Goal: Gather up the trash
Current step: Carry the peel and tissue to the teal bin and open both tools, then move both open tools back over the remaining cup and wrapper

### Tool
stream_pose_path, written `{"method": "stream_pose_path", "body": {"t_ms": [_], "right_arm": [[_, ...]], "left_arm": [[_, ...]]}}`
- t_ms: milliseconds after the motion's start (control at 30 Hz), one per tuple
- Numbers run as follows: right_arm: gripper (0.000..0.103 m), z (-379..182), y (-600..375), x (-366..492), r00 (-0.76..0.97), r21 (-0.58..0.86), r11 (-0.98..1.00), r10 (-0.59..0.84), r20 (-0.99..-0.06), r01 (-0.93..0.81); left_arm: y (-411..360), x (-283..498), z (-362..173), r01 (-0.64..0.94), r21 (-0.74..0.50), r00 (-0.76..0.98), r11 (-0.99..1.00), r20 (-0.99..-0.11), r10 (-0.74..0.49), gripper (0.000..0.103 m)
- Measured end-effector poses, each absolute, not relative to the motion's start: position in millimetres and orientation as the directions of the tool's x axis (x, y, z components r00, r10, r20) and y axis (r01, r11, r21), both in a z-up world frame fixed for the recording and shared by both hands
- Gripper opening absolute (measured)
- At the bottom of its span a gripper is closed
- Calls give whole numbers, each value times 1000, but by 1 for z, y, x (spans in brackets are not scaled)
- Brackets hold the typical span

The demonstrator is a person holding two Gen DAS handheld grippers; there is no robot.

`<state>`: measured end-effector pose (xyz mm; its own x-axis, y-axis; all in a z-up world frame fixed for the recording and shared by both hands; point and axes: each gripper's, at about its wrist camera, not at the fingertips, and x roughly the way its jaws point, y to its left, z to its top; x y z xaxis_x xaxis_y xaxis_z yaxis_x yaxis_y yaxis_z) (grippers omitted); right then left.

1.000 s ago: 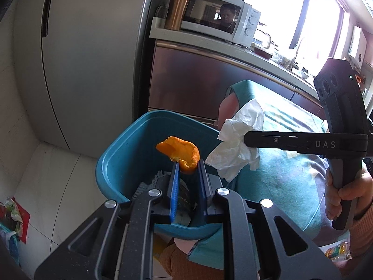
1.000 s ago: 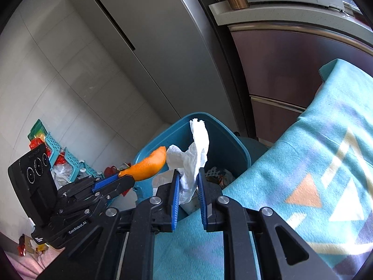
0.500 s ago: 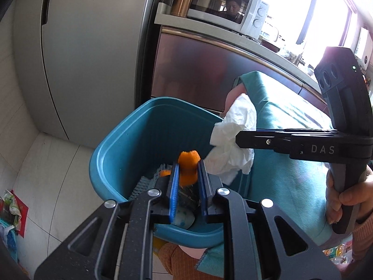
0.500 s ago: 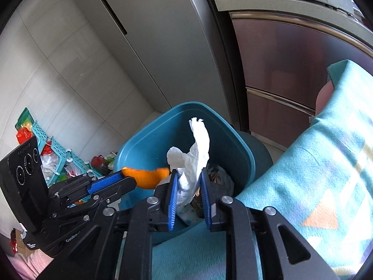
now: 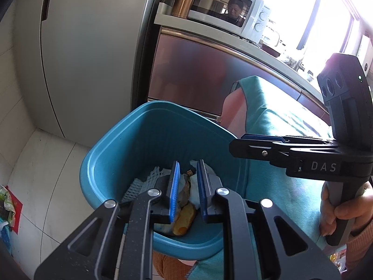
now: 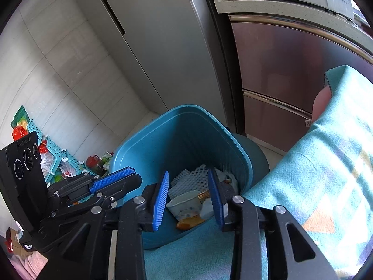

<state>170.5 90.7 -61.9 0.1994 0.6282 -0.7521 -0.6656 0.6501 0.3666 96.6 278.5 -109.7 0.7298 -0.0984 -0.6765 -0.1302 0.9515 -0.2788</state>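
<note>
A teal waste bin stands on the floor under both grippers. My left gripper hangs over its mouth, its jaws a narrow gap apart with nothing between them. An orange peel lies inside the bin among a paper cup, white foam netting and a crumpled white tissue. My right gripper is over the bin too, its jaws opening and empty. From the left wrist view the right gripper reaches in from the right. In the right wrist view, the left gripper sits at the bin's left rim.
A turquoise patterned cloth covers the surface right of the bin. A grey fridge and a steel cabinet with a microwave stand behind. A basket of packets lies on the floor at left. A hand holds the right gripper.
The orange peel has left the left gripper and now lies in the bin. The right gripper's jaws widened and the tissue dropped out. The bin looks closer in both views.
</note>
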Motion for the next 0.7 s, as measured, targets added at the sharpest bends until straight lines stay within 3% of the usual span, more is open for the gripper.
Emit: {"method": "stream_pose_path", "body": {"t_ms": [300,700], "right_arm": [[33,-56,72,168,199,408,632,669,-716,-659],[33,-28,4,149,274,450,624,731,-625,-638]], "left_arm": [[273,87,-98,-107,-278,750,955,-653,-106,16],[236,71,-63,19,-260,797,965,-579,-172,30]]}}
